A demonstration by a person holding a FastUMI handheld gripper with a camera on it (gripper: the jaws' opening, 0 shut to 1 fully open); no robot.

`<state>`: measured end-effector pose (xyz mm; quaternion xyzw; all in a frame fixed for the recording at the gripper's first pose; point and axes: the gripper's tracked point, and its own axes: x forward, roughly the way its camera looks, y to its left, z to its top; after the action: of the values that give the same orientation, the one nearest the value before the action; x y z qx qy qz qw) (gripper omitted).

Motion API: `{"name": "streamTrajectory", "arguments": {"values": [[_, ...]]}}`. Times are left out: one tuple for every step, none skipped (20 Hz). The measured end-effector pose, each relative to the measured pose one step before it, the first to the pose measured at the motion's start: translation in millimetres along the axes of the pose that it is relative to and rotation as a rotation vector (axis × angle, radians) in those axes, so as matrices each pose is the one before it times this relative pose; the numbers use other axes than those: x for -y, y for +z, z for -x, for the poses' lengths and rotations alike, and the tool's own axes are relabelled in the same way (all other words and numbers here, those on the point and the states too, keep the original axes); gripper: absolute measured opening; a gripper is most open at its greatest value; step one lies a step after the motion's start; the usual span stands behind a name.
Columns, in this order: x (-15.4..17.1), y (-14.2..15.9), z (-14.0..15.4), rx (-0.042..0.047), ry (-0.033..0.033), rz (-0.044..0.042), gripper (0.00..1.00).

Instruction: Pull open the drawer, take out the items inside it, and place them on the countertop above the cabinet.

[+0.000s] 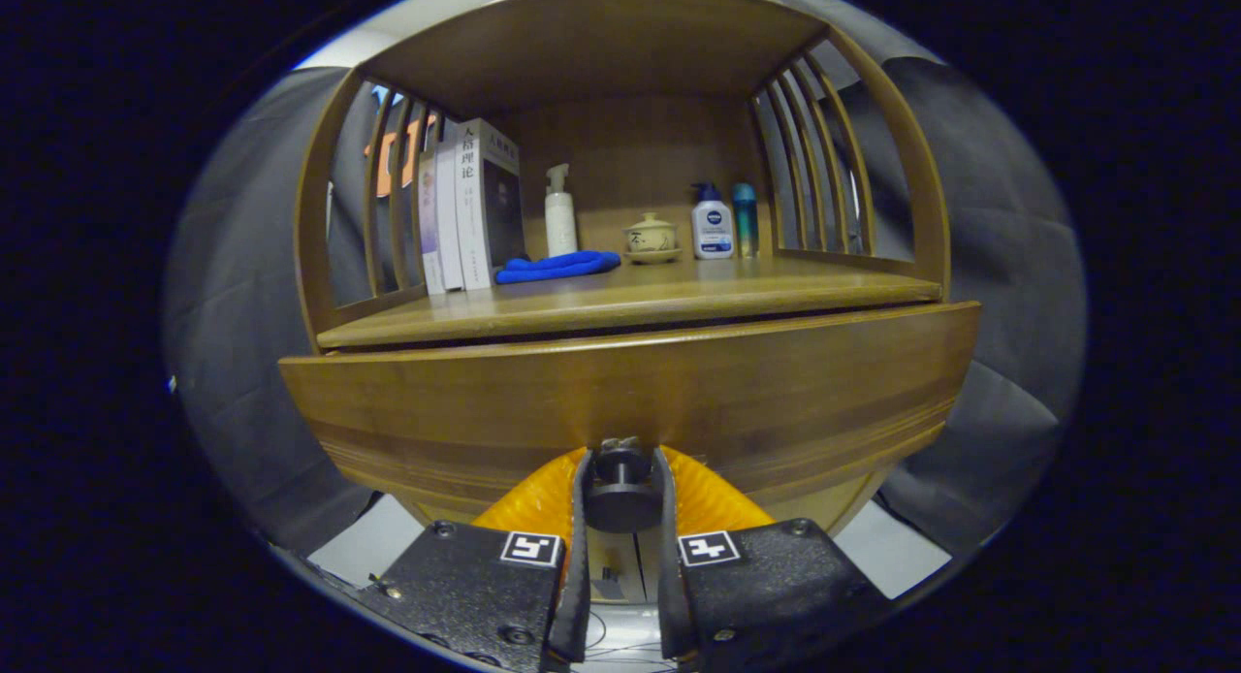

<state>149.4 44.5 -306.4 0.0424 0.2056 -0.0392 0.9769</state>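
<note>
The gripper [621, 494] has its two fingers closed narrow around the small dark round knob [621, 498] of the wooden drawer front [630, 401], one finger pressing on each side of it. The knob sits at the bottom centre of that curved brown panel, at twelve o'clock from the fingers and touching them. The drawer front stands slightly forward of the cabinet, with a dark gap along its top edge; what lies inside the drawer cannot be seen. Above it, still toward twelve o'clock, runs the wooden countertop [630, 300] under a slatted wooden hutch. At eleven o'clock on the countertop stand several upright books [470, 208], and just beside them lies a folded blue cloth [557, 266]. Behind the cloth stands a white pump bottle [559, 212]. Near twelve o'clock sits a small beige lidded ceramic cup on a saucer [652, 239], and at one o'clock stand a white bottle with a blue cap [712, 225] and, just beside it, a slim blue bottle [745, 217].
</note>
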Motion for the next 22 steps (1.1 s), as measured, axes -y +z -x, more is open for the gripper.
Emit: {"name": "streamTrajectory", "arguments": {"values": [[-0.09,-2.17,7.78,0.00094,0.00082,0.00543,0.31],[0.46,-2.19,7.11,0.00001,0.00068,0.00523,0.31],[-0.44,-3.04,7.93,0.00197,0.00208,0.00469,0.31],[-0.2,-1.97,8.5,0.00354,0.00104,0.0018,0.31],[0.57,-2.6,9.2,0.009,-0.001,-0.00116,0.31],[-0.07,-1.9,8.55,0.00856,-0.0021,0.00267,0.31],[0.55,-3.28,8.96,0.00684,-0.00103,0.00405,0.31],[0.18,-2.71,8.77,0.00512,-0.00072,-0.00071,0.31],[-0.21,-4.39,8.25,-0.00053,0.00204,-0.00301,0.31],[0.35,-4.88,7.88,-0.00677,0.00205,-0.00568,0.31],[-0.09,-6.21,8.64,-0.00513,0.00798,0.0017,0.31],[-1.16,-0.37,6.87,0.01143,0.0026,0.01313,0.31],[2.57,-3.25,3.85,0.00212,-0.00114,0.01596,0.3],[2.17,0.0,8.22,-0.0046,0.00552,0.00004,0.3],[-2.52,-3.5,6.17,-0.00219,0.00754,-0.01239,0.3],[-0.89,-2.66,3.96,-0.00653,0.00468,-0.01196,0.3],[0.36,-1.45,4.89,-0.00538,0.00482,-0.00713,0.3],[-0.59,-1.91,4.59,-0.00474,0.00553,-0.00205,0.3],[0.33,-2.45,5.36,-0.00253,0.00504,0.00196,0.3],[4.27,-2.78,5.35,-0.00425,0.00363,0.00382,0.3],[0.51,-3.03,4.58,-0.00418,0.00291,0.00104,0.3],[0.5,-1.77,4.08,-0.00476,0.00039,0.00294,0.3]]}}
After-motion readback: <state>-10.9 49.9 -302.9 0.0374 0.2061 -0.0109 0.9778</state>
